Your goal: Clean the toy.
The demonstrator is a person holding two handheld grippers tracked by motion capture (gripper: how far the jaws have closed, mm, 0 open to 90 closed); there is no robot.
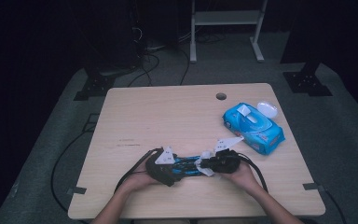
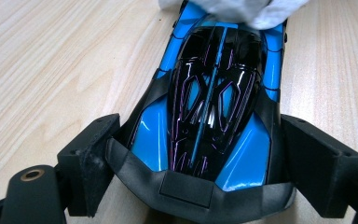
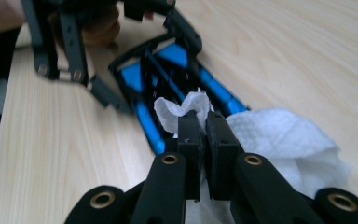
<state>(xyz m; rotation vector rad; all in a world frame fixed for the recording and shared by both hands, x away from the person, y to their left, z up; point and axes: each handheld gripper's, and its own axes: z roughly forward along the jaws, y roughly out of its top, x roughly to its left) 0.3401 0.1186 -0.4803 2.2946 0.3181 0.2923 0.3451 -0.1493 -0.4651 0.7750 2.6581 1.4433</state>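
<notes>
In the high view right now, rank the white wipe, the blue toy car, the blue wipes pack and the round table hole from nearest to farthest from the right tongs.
1. White wipe: pinched in the right tongs.
2. Blue toy car: just to their left, under the wipe.
3. Blue wipes pack: up and right, near the table's right edge.
4. Round table hole: near the far edge.

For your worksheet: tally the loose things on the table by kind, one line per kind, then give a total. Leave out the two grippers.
Toy car, blue and black: 1
Wet-wipe pack, blue: 1
White wipe held in the right gripper: 1
Total: 3
</notes>
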